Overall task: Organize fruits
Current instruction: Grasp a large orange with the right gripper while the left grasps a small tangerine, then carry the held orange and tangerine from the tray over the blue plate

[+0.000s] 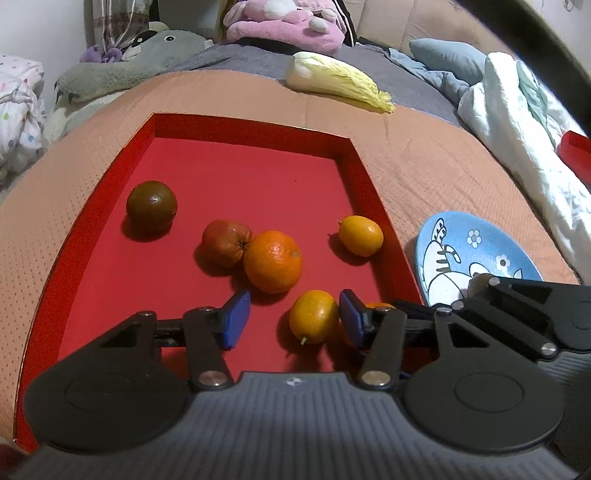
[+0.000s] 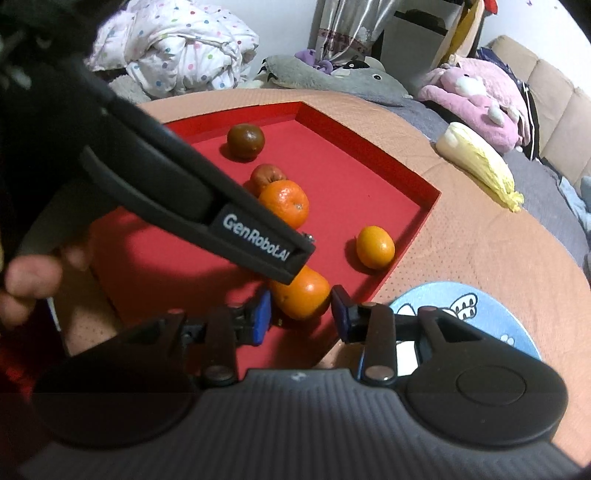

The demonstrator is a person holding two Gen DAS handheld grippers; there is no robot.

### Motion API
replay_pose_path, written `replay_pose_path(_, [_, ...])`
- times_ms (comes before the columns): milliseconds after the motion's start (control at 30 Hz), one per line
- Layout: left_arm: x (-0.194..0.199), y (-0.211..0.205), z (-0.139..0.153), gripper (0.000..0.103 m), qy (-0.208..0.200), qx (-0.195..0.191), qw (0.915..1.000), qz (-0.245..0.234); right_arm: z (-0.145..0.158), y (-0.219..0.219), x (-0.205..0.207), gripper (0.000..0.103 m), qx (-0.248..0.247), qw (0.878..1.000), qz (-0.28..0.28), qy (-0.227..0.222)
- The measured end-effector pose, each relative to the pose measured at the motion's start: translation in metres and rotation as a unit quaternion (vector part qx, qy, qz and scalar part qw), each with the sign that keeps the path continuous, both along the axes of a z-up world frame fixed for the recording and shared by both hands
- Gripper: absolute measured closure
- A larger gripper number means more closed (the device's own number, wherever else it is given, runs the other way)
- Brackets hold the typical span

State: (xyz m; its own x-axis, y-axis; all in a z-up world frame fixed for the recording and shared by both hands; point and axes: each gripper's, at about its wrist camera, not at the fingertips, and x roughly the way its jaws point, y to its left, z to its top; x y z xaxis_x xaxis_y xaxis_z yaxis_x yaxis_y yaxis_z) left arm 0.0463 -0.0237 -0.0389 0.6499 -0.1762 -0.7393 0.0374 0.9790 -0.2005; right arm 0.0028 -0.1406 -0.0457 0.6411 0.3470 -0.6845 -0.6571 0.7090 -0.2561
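Left wrist view: a small orange (image 1: pixel 314 316) was seen against the right pad of the unclosed left gripper (image 1: pixel 293 319); an orange (image 2: pixel 301 297) was clamped by the right gripper (image 2: pixel 301 314).

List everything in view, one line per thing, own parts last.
tray: one, red, on the bedspread
dark fruit: one, brownish-green, tray's far left
wrinkled fruit: one, red, touching the large orange
large orange: one, tray's middle
small oranges: three, yellow-orange, in the tray; two sit at the grippers
plate: one, blue with a cartoon, right of the tray
napa cabbage: one, pale yellow, beyond the tray
plush toys: pink and grey, at the back
bedspread: salmon
left gripper: open around a small orange
right gripper: shut on a small orange
hand: one, holding the left gripper
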Motion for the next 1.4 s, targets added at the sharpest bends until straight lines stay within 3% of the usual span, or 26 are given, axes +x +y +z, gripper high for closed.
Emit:
replay_pose_path(300, [-0.001, 0.009, 0.0, 0.039, 0.012, -0.023, 0.9996, 0.011, 0.008, -0.007, -0.009, 0.065, 0.006, 1.0, 0.007, -0.005])
replay_pose_path(500, [-0.001, -0.007, -0.004, 0.039, 0.007, 0.012, 0.9996, -0.025, 0.023, -0.026, -0.027, 0.065, 0.018, 1.0, 0.0, -0.006])
replay_pose_path(633, [-0.002, -0.016, -0.004, 0.049, -0.008, 0.025, 0.9988, -0.041, 0.027, -0.036, -0.034, 0.069, 0.032, 0.999, -0.014, -0.005])
replay_pose_path(800, [-0.001, -0.017, -0.004, 0.054, -0.007, 0.02, 0.9989, -0.041, 0.028, -0.039, -0.035, 0.071, 0.038, 0.999, -0.019, -0.006])
replay_pose_path(933, [0.001, -0.012, -0.006, 0.051, 0.01, -0.002, 0.9996, -0.028, 0.026, -0.033, -0.033, 0.07, 0.025, 0.999, -0.009, -0.017])
replay_pose_path(1100, [0.0, -0.014, -0.006, 0.053, 0.01, 0.003, 0.9994, -0.033, 0.017, -0.023, -0.031, 0.069, -0.007, 1.0, 0.004, -0.028])
replay_pose_path(1167, [0.001, -0.014, -0.006, 0.058, 0.008, 0.001, 0.9992, -0.04, 0.014, -0.022, -0.032, 0.069, -0.017, 0.999, 0.008, -0.035])
replay_pose_path(1200, [0.001, -0.015, -0.006, 0.068, 0.007, -0.004, 0.999, -0.045, 0.013, -0.02, -0.032, 0.069, -0.022, 0.999, 0.01, -0.04])
replay_pose_path(1400, [-0.004, -0.005, 0.0, 0.069, 0.0, 0.007, 0.9998, -0.017, 0.006, -0.01, -0.035, 0.069, -0.053, 0.997, 0.02, -0.06])
